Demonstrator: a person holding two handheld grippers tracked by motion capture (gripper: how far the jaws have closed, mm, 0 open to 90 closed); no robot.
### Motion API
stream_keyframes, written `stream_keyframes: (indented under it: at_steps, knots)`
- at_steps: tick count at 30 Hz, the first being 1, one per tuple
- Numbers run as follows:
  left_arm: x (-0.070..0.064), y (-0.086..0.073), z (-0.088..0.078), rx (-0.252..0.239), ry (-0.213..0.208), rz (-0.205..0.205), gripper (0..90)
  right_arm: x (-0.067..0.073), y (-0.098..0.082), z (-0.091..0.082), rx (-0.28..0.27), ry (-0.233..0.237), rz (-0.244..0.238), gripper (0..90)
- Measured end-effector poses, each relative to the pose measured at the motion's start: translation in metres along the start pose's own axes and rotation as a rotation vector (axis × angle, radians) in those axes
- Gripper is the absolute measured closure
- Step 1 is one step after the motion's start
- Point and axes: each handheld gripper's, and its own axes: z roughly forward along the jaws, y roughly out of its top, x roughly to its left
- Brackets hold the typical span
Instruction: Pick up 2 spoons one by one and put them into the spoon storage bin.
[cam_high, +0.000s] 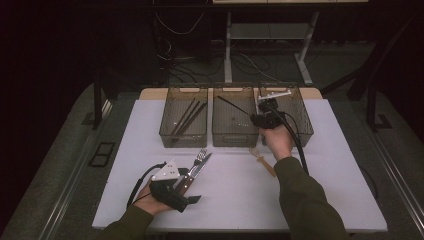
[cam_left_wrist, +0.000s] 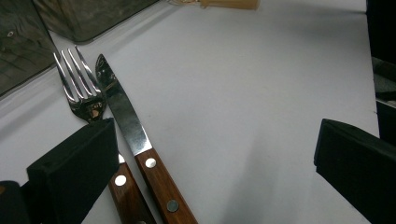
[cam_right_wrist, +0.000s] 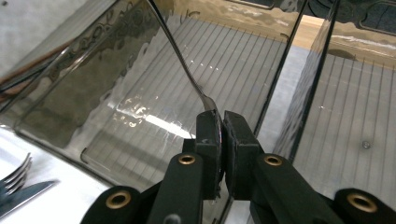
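My right gripper (cam_high: 256, 118) hovers over the wall between the middle bin (cam_high: 235, 141) and the right bin (cam_high: 306, 127). It is shut on the end of a thin black utensil (cam_high: 232, 105), whose shaft slants out over the middle bin. In the right gripper view the jaws (cam_right_wrist: 222, 116) pinch the utensil's (cam_right_wrist: 180, 60) widened end. My left gripper (cam_high: 190, 188) rests open near the table's front edge. A fork (cam_left_wrist: 77, 84) and a knife (cam_left_wrist: 125, 119), both wooden-handled, lie just inside its left jaw, untouched.
The left bin (cam_high: 182, 141) holds several black sticks (cam_high: 187, 116). A pale wooden utensil (cam_high: 263, 161) lies on the white mat (cam_high: 330, 190) below my right hand. A cable trails from each gripper. Dark floor and desk legs lie beyond the table.
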Motion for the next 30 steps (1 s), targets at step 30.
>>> stream_keyframes:
  at_steps: [30]
  knots:
    - [0.0,0.001,0.0,0.002,-0.006,0.013,0.0,0.002,-0.002,-0.018,-0.057,0.113,-0.069,51.0]
